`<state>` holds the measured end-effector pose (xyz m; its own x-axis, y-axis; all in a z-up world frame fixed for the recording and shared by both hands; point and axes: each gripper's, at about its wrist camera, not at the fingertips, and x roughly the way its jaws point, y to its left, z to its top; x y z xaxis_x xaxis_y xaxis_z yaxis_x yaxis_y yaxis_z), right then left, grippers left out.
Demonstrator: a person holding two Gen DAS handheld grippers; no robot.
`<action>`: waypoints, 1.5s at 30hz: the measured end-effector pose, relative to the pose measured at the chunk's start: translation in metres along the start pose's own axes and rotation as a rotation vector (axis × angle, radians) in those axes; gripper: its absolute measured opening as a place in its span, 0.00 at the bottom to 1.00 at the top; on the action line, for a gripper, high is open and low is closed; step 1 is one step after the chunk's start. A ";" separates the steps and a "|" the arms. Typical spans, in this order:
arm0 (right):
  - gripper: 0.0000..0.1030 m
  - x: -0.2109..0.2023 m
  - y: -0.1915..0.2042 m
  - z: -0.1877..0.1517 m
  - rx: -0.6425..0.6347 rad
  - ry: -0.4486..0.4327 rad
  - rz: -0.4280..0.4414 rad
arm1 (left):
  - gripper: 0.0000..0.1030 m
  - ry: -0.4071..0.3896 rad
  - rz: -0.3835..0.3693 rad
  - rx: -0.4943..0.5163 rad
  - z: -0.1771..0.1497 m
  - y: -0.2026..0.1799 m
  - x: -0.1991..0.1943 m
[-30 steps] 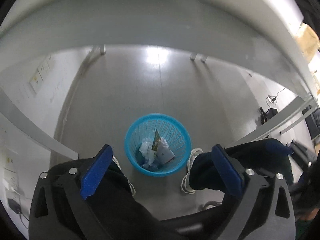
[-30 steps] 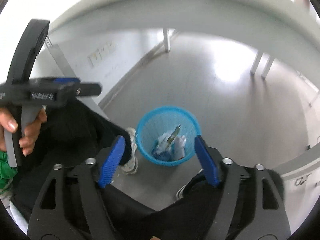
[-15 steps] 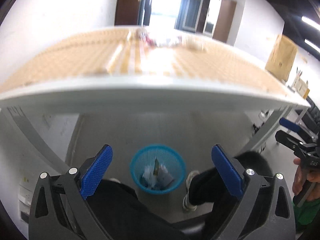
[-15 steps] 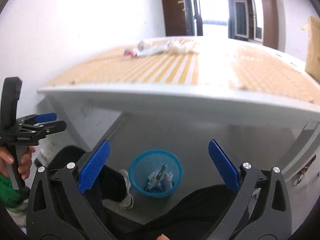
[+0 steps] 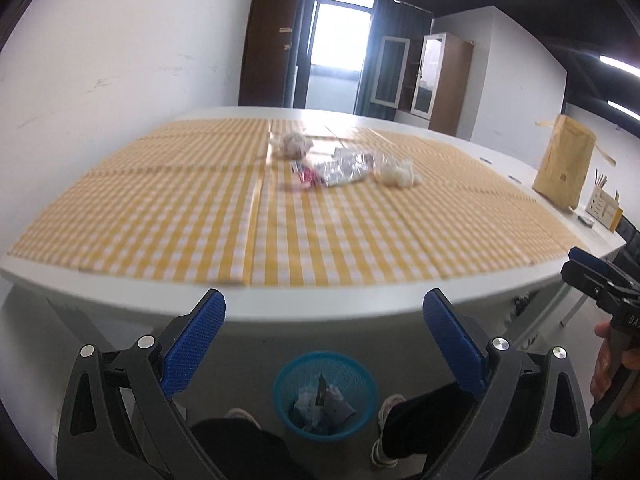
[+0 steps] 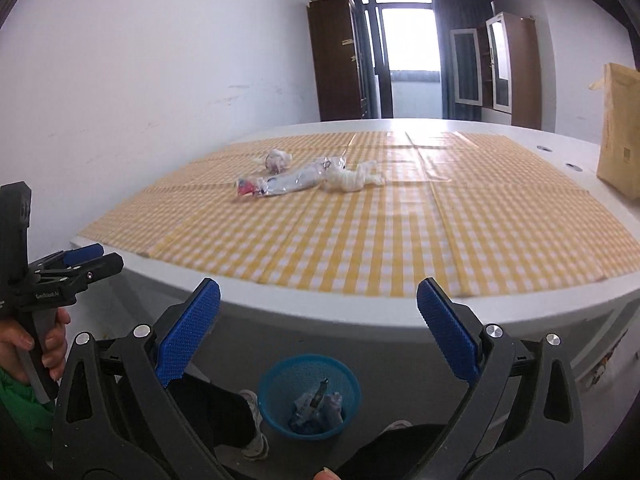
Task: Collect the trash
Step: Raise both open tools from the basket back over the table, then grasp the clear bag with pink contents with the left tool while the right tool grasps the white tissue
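Trash lies mid-table on a yellow checked cloth: a crumpled paper ball [image 5: 291, 145] [image 6: 277, 158], a clear plastic wrapper with a red end [image 5: 340, 170] [image 6: 286, 182] and a white tissue wad [image 5: 398, 174] [image 6: 352, 176]. A blue mesh bin [image 5: 325, 394] [image 6: 309, 396] with trash inside stands on the floor under the table's near edge. My left gripper [image 5: 325, 332] and right gripper [image 6: 318, 320] are both open and empty, held in front of the table edge, above the bin.
A white table [image 5: 320, 312] carries the cloth. A brown paper bag [image 5: 564, 168] [image 6: 620, 136] and a small box [image 5: 606, 210] stand at its right side. The person's legs and shoes [image 5: 388, 432] flank the bin. Cabinets and a doorway are behind.
Both grippers have risen and tilted up from looking down at the bin under the table to looking across the tabletop. Both stayed open and empty.
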<state>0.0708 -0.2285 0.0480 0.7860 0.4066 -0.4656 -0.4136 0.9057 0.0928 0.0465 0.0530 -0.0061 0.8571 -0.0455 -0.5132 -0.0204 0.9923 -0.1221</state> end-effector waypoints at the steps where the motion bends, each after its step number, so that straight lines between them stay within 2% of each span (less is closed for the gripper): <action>1: 0.91 0.005 -0.001 0.006 0.002 0.001 0.002 | 0.94 -0.004 -0.001 -0.002 0.005 0.001 0.002; 5: 0.91 0.018 -0.005 0.025 0.023 -0.001 0.006 | 0.94 -0.011 -0.009 -0.004 0.025 0.000 0.015; 11: 0.91 0.051 -0.013 0.054 0.032 0.022 -0.027 | 0.94 0.022 -0.028 -0.029 0.045 0.005 0.047; 16: 0.91 0.082 -0.024 0.077 0.059 0.071 0.006 | 0.94 0.049 -0.020 -0.038 0.061 0.009 0.075; 19: 0.91 0.098 -0.029 0.088 0.056 0.083 -0.010 | 0.94 0.053 -0.001 -0.075 0.070 0.016 0.089; 22: 0.91 0.117 -0.034 0.098 0.047 0.099 -0.028 | 0.94 0.105 -0.023 -0.102 0.083 0.018 0.110; 26: 0.91 0.142 -0.040 0.110 0.047 0.130 -0.047 | 0.94 0.102 -0.009 -0.112 0.102 0.020 0.127; 30: 0.91 0.164 -0.047 0.119 0.060 0.157 -0.049 | 0.93 0.143 -0.008 -0.115 0.114 0.025 0.152; 38: 0.87 0.206 -0.053 0.141 0.042 0.228 -0.072 | 0.93 0.224 -0.001 -0.119 0.123 0.033 0.192; 45: 0.77 0.247 -0.060 0.152 0.056 0.287 -0.091 | 0.84 0.271 0.013 -0.086 0.131 0.031 0.214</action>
<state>0.3595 -0.1642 0.0610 0.6533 0.2804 -0.7032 -0.3155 0.9452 0.0838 0.2971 0.0888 -0.0082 0.6881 -0.0731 -0.7219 -0.0843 0.9801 -0.1797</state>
